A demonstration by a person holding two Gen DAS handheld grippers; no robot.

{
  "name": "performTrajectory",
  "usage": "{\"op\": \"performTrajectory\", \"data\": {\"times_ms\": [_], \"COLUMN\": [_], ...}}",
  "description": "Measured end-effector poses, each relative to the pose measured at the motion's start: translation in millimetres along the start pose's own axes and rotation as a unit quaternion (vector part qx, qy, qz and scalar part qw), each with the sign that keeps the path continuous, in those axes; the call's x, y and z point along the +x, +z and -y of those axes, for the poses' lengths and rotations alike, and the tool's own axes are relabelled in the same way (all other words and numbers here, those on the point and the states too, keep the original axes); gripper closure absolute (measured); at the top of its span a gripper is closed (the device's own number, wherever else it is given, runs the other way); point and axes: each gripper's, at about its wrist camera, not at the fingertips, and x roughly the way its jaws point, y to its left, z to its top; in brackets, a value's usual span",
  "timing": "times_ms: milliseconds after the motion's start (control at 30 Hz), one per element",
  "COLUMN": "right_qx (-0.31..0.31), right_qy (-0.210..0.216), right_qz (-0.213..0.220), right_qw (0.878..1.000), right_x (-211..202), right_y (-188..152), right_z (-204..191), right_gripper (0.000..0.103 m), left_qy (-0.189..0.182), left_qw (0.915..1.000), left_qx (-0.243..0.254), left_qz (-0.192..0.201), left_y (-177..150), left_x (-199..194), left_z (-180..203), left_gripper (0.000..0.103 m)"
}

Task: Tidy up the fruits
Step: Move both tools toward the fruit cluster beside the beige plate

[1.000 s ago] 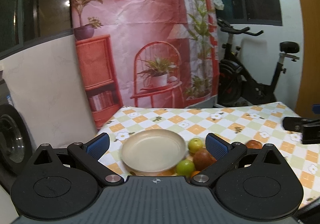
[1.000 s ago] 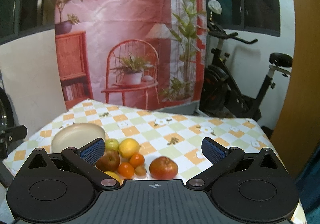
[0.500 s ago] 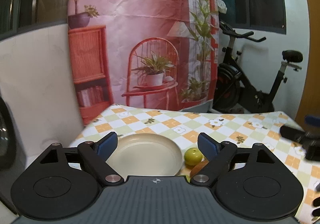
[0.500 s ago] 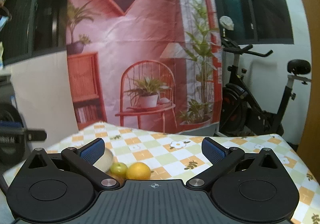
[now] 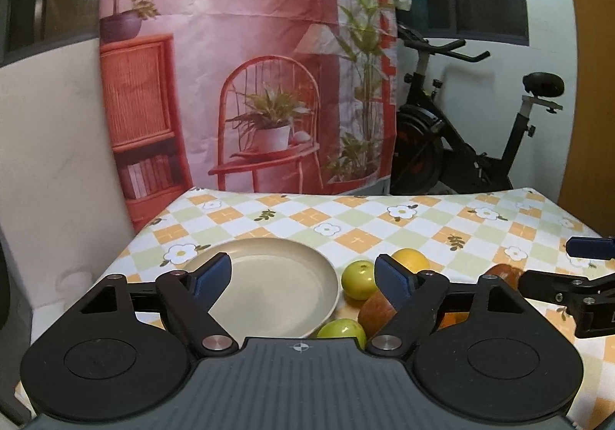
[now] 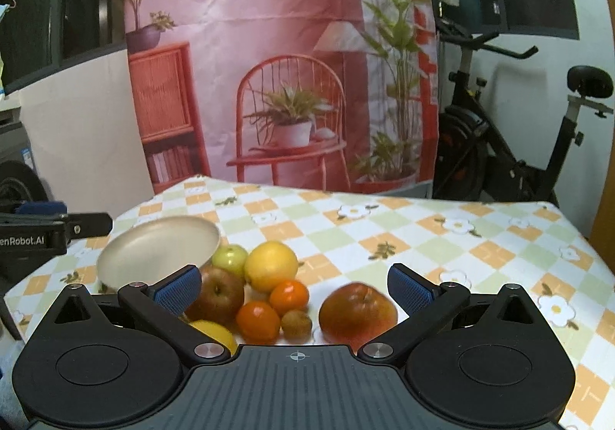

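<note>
Jaws on your left gripper (image 5: 303,274) stand apart and have just been closing in a little; nothing is pinched, and past them lies the cream plate (image 5: 269,291), bare, on the checked tablecloth (image 5: 384,222). Your right gripper (image 6: 294,286) is also spread wide with nothing clamped. Just beyond its tips sits the fruit: a red apple (image 6: 357,311) alone on the right, then a cluster of two small oranges (image 6: 288,295), a brown round fruit (image 6: 296,324), a second apple (image 6: 217,293), a yellow citrus (image 6: 271,264), a green fruit (image 6: 229,257) touching the plate's rim, and a lemon (image 6: 215,332) partly hidden by your left finger. An exercise bike (image 6: 511,145) stands behind the table.
</note>
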Motion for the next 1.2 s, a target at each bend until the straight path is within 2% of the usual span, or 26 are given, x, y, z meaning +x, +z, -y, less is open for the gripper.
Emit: {"op": "performTrajectory", "data": {"times_ms": [200,400,567,700,800,967,1100,1200], "right_qx": [-0.015,-0.018,-0.008,0.004,-0.003,-0.040,-0.053,-0.056], "right_qy": [0.008,0.014,0.020,0.032,0.039,0.056,0.072,0.077], "right_qz": [-0.013,-0.033,-0.049,-0.069,-0.077,-0.090,-0.099,-0.104], "right_qw": [1.000,0.999,0.999,0.997,0.996,0.994,0.991,0.990], "right_x": [-3.3,-2.1,-1.4,0.8,1.0,0.3,0.3,0.1], "right_y": [-9.7,-12.3,-16.6,-19.2,-18.7,-20.5,-22.6,-23.2], "right_z": [-2.1,-2.9,3.9,7.1,4.2,-9.6,-15.4,-16.5], "right_gripper": [0.000,0.000,0.000,0.001,0.001,0.008,0.014,0.021], "left_qy": [-0.003,0.033,0.045,0.040,0.025,0.004,0.000,0.000], "left_qw": [0.9999,0.9987,0.9976,0.9969,0.9981,0.9994,0.9993,0.9993], "left_qx": [-0.005,-0.005,-0.021,-0.025,-0.015,-0.003,0.007,0.013], "left_qz": [-0.015,-0.039,-0.049,-0.063,-0.054,-0.034,-0.036,-0.036], "left_y": [-7.9,-14.1,-19.2,-24.4,-26.6,-30.6,-34.8,-37.0], "left_x": [0.7,3.8,1.7,1.6,-1.1,-4.8,-3.1,-1.9], "left_z": [0.1,3.0,-2.3,-3.6,-0.7,4.0,5.9,6.2], "left_gripper": [0.022,0.020,0.020,0.021,0.023,0.030,0.035,0.035]}}
